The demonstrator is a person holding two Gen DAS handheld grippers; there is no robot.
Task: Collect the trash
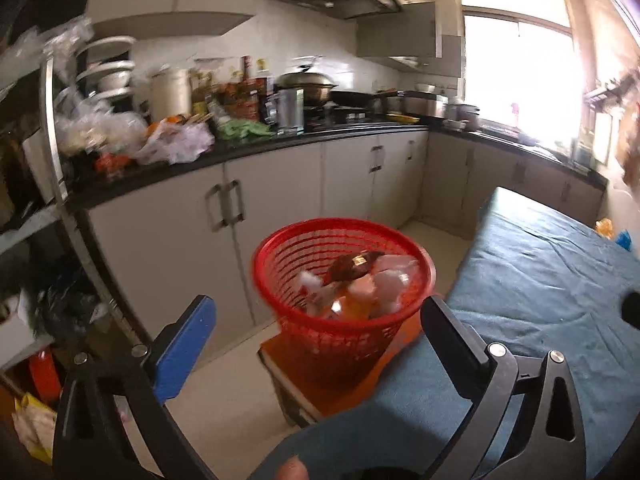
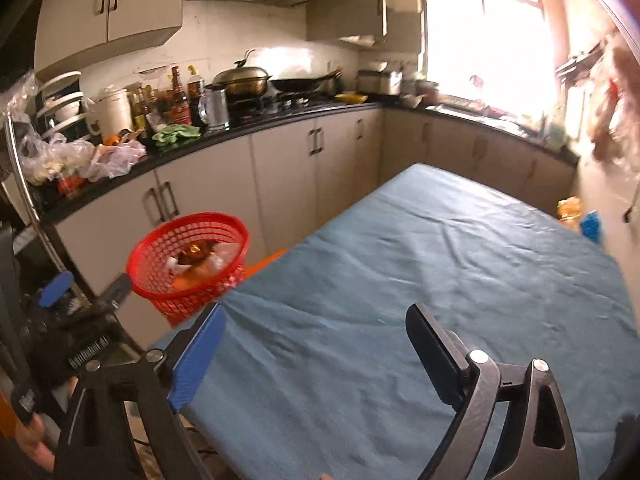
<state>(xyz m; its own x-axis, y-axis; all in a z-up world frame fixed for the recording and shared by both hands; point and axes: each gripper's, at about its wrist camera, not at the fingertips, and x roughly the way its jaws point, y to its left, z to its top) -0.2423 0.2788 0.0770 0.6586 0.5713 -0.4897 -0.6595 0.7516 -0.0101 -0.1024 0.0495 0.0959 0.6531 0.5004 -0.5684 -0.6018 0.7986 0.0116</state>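
A red mesh basket [image 1: 304,248] stands on an orange stool beside the blue-covered table [image 1: 540,272]. Inside it lie crumpled wrappers and packets, white, orange and brown [image 1: 356,280]. My left gripper [image 1: 320,320] hangs open just in front of the basket, nothing between its blue pad and black finger. In the right wrist view the same basket [image 2: 160,256] sits at the left, and the left gripper [image 2: 86,288] shows beside it. My right gripper [image 2: 316,344] is open over the bare blue cloth [image 2: 420,264], holding nothing.
A black kitchen counter [image 1: 280,142] runs along the wall, crowded with bottles, pots and plastic bags [image 1: 176,142]. White cabinets stand below it. A metal rack [image 1: 52,128] is at the left. A yellow and a blue item [image 2: 580,216] sit past the table's far right edge.
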